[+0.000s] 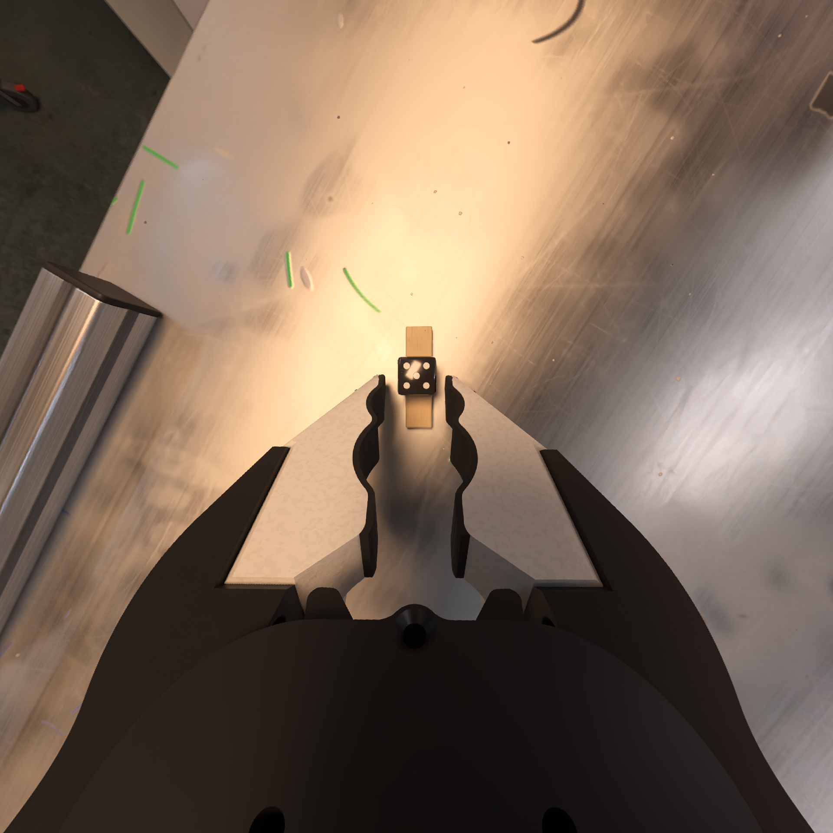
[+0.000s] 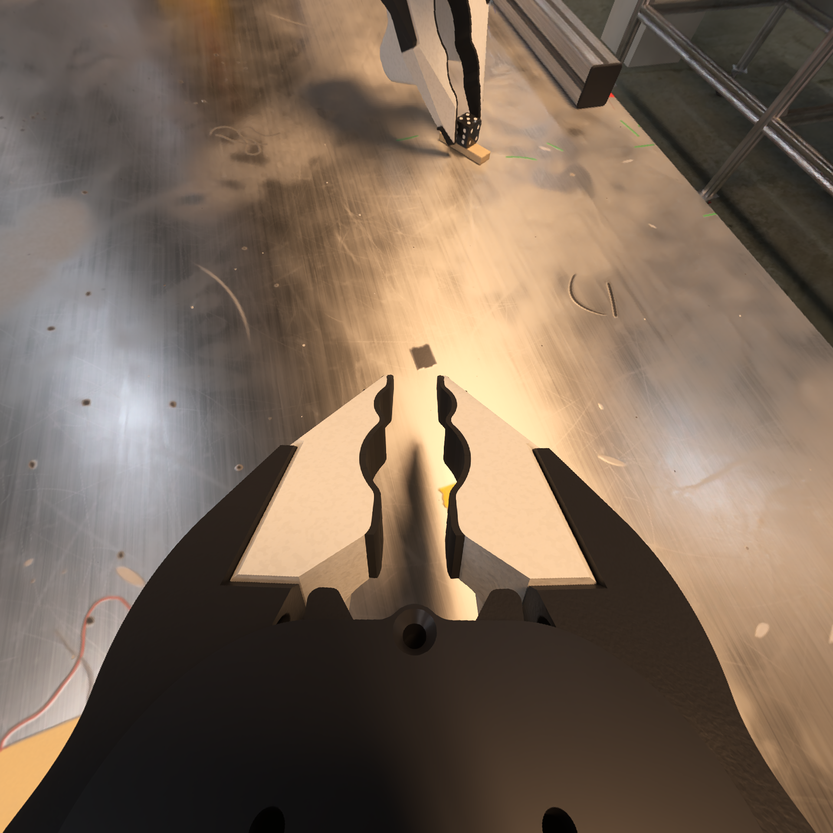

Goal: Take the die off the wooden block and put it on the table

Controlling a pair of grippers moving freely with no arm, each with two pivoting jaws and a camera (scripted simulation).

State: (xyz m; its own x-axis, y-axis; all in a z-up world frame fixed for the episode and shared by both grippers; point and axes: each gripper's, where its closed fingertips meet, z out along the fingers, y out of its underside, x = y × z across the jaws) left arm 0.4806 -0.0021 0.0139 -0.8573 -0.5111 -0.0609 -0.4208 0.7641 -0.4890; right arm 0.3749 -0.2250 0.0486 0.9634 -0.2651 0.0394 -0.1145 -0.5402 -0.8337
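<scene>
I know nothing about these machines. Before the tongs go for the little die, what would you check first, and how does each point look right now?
1. Die sits on the wooden block: ok.
2. Left tongs are open wider than the die: ok.
3. Die is centred between the left tongs' fingers: ok, seen from the left wrist view.
4. Fingers are low enough to flank the die: appears ok in the right wrist view, where they reach the die.
5. Fingers clear the block: cannot tell; one tip looks close to it.
6. Right tongs are out of the way: ok, open and far off over bare table.
</scene>
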